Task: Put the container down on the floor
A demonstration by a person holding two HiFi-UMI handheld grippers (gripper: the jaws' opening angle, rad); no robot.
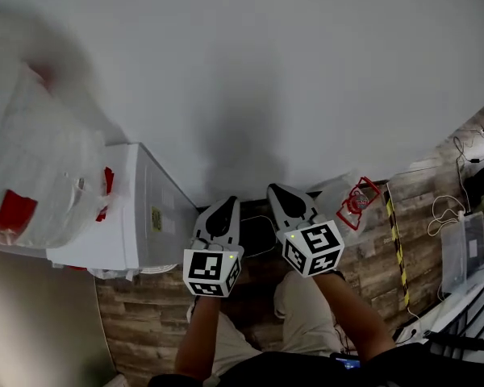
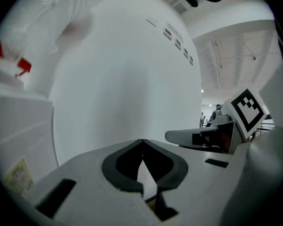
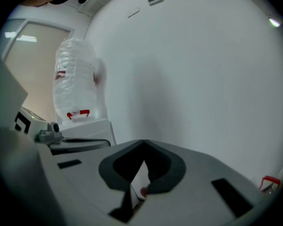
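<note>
Holds the left gripper (image 1: 226, 204) and right gripper (image 1: 278, 192) side by side facing a bare wall (image 1: 266, 71), each with jaws pressed together on nothing, as fits a set-down judged already done. Shows the container (image 1: 353, 202), probably the clear jug with the red handle, resting on the floor (image 1: 387, 248) below and just right of the right gripper, touched by neither. Stands clear of the dispenser (image 1: 137, 208) and its bottle (image 1: 32, 176) off beyond the left gripper.
</note>
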